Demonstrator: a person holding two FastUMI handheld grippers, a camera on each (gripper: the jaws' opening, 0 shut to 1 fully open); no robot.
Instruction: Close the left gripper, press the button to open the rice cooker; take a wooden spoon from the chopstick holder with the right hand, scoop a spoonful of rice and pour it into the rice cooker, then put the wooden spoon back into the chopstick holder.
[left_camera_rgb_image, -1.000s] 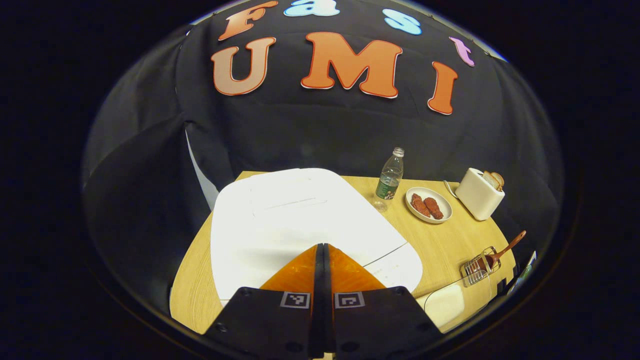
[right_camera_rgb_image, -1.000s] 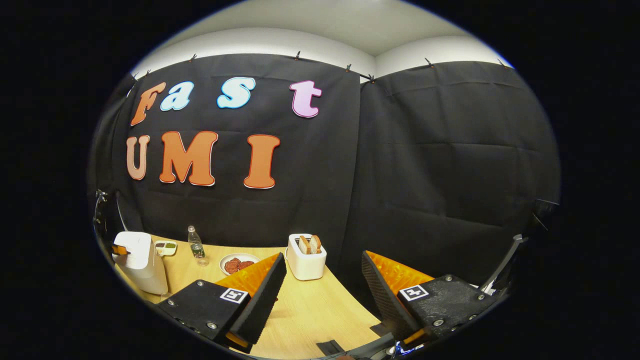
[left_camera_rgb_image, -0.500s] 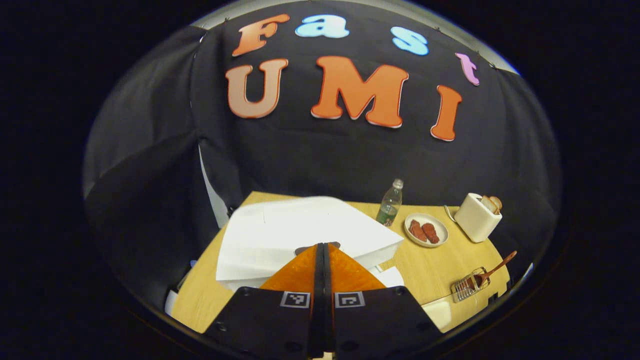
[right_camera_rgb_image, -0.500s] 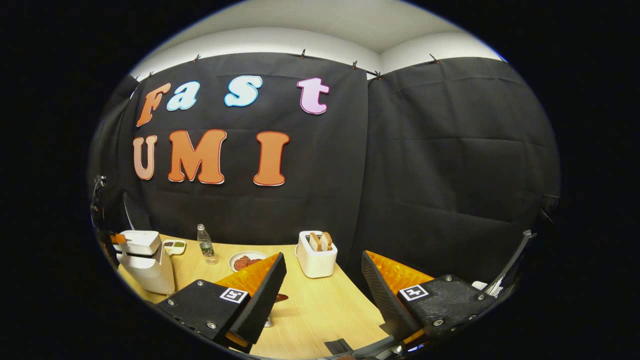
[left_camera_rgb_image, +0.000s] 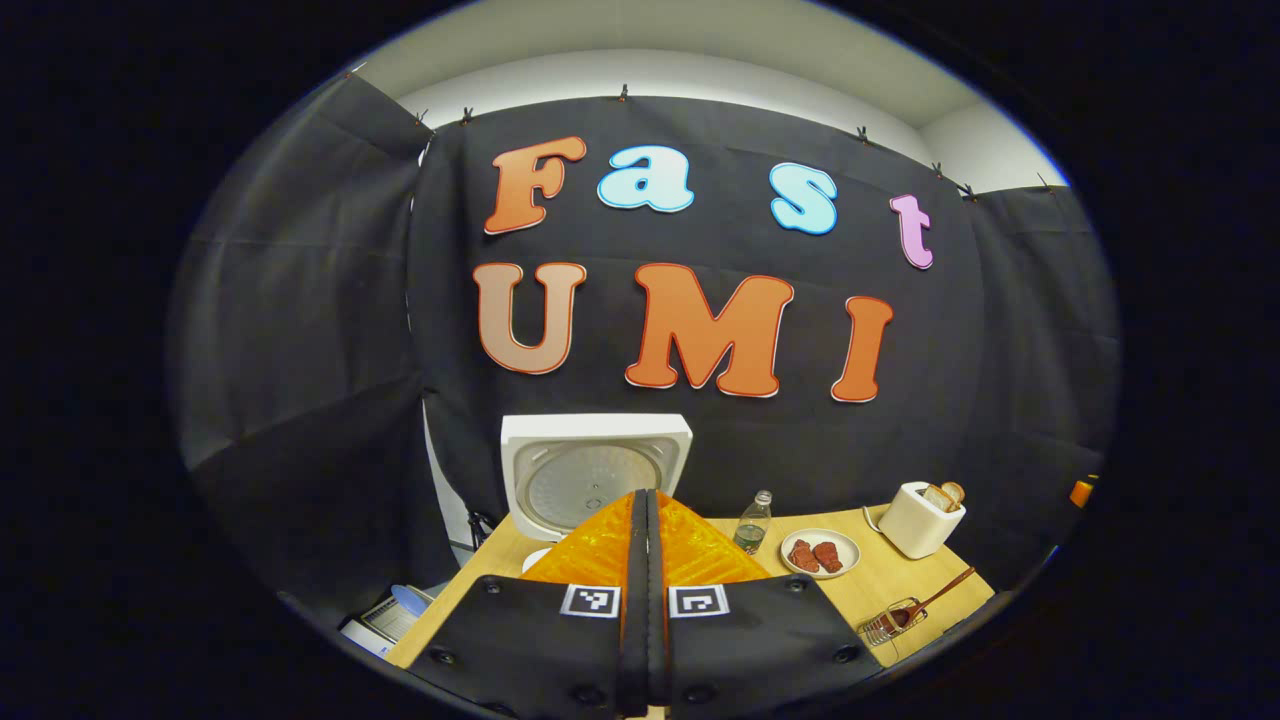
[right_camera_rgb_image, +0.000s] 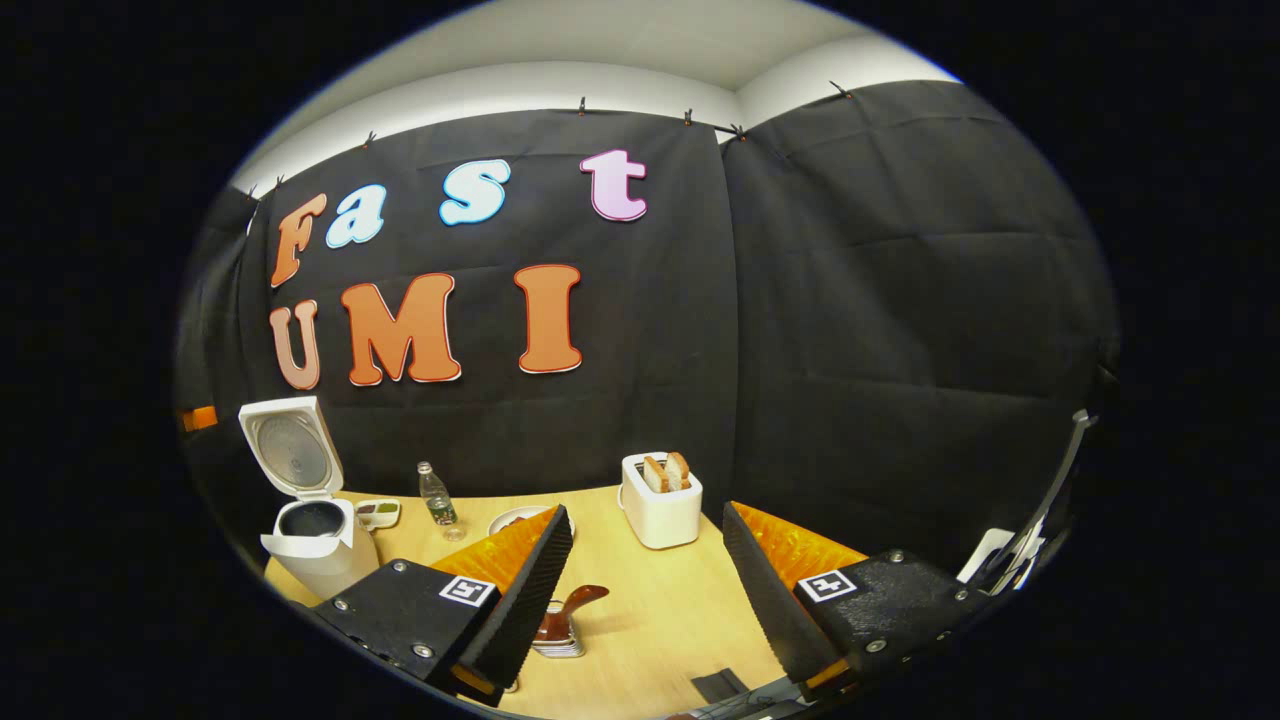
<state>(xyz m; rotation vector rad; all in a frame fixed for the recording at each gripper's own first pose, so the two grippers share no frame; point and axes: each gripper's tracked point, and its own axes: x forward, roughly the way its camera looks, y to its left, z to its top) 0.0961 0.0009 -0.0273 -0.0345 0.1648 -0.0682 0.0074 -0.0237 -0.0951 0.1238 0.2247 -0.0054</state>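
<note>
The white rice cooker (right_camera_rgb_image: 318, 560) stands at the table's left end with its lid (right_camera_rgb_image: 290, 448) raised and its dark inner pot showing. In the left gripper view the upright lid (left_camera_rgb_image: 595, 468) rises just behind my left gripper (left_camera_rgb_image: 646, 495), which is shut with nothing between its fingers and is held back above the table. A wooden spoon (left_camera_rgb_image: 940, 590) leans in the wire chopstick holder (left_camera_rgb_image: 893, 622) at the front right. My right gripper (right_camera_rgb_image: 645, 512) is open above the table, and the spoon (right_camera_rgb_image: 578, 602) in its holder (right_camera_rgb_image: 556, 640) lies just beside its left finger.
On the wooden table (right_camera_rgb_image: 650, 620) stand a water bottle (right_camera_rgb_image: 435, 496), a plate of reddish meat pieces (left_camera_rgb_image: 820, 553), a white toaster (right_camera_rgb_image: 660, 498) with bread slices, and a small divided dish (right_camera_rgb_image: 378, 513) by the cooker. Black cloth walls close in behind.
The rice cooker lid has swung from flat to fully upright. My left gripper has pulled up and back from the cooker top, still shut. The right gripper shifted slightly, bringing the spoon into view.
</note>
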